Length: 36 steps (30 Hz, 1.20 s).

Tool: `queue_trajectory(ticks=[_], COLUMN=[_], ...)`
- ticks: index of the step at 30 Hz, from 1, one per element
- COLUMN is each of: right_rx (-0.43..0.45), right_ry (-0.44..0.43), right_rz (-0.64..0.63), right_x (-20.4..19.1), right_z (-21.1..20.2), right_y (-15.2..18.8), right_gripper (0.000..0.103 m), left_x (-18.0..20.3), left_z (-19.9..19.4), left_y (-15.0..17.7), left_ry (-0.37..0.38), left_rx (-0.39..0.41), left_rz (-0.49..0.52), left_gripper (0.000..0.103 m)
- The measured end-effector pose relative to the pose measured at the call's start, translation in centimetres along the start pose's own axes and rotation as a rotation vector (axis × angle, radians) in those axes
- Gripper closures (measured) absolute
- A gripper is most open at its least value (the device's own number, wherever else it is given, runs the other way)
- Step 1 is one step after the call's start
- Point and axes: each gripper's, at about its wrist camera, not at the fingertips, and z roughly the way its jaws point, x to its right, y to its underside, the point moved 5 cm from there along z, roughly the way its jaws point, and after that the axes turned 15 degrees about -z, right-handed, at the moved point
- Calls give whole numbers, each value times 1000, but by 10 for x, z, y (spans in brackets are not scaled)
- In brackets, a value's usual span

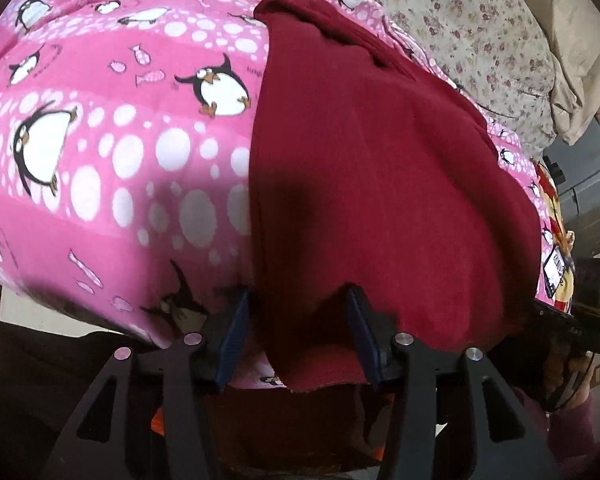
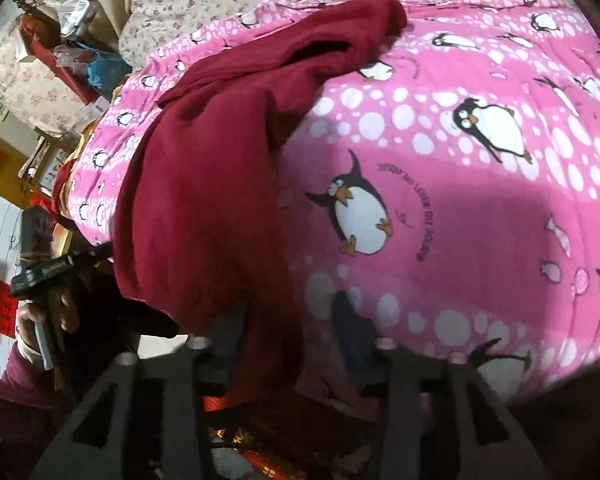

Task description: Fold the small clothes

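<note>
**Both grippers at the near edge of the red garment**

Your left gripper [image 1: 300,320] has its blue pads [image 1: 236,328] partly open. The near edge of the dark red garment [image 1: 380,160] hangs between them, but the pads do not press on it. Your right gripper [image 2: 296,340] looks blurry. Its jaws stand apart, with the garment's other near corner between them, and no squeeze shows there.

The garment lies on the pink penguin blanket [image 1: 120,140], stretching from the blanket's near edge up toward its far edge, where the cloth bunches.

You seem to be at the grab step of a fold. Next, you need to pinch both corners firmly, then lift them together toward the far end.

Small curved writing sits beside one penguin [image 2: 360,216] on the blanket. It is too small to read.
</note>
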Motion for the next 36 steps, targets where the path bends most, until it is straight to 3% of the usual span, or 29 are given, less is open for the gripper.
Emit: queue_trajectory(ticks=[5,10,11,12,14,15,17,23,28,32,36], right_rx=[-4,17,16,12,7,8,12,34,14,112,228], right_ry=[-1,2,7,22,6,-1,-13,-165,-190,-264,-280], right_rz=[-11,-11,-15,-25,-23,-15,-12,-23,-7,3,28], right_x=[-4,-6,-5,-6,-8,-9,-12,-30,-33,-37,-23], right_z=[8,9,9,10,11,12,9,-15,-4,-26,-47], right_y=[-2,-3,-2,-2,-4,-5,-5,3,4,-21,-59], right_gripper=[57,57,61,77,94,94,95,96,96,96,96], left_x=[6,8,10,11,7,4,1,-2,-8,11,32], left_z=[3,7,9,9,6,3,-9,-68,-81,-103,-112], left_y=[5,10,10,10,9,8,6,0,-20,-47,-92], left_ry=[25,9,7,4,-49,-44,45,129,188,260,337], left_rx=[24,5,0,-5,12,10,-17,80,106,172,214], left_rz=[4,29,29,32,42,33,-21,-13,-71,-44,-47], left_gripper=[57,56,62,69,103,103,103,103,103,103,103])
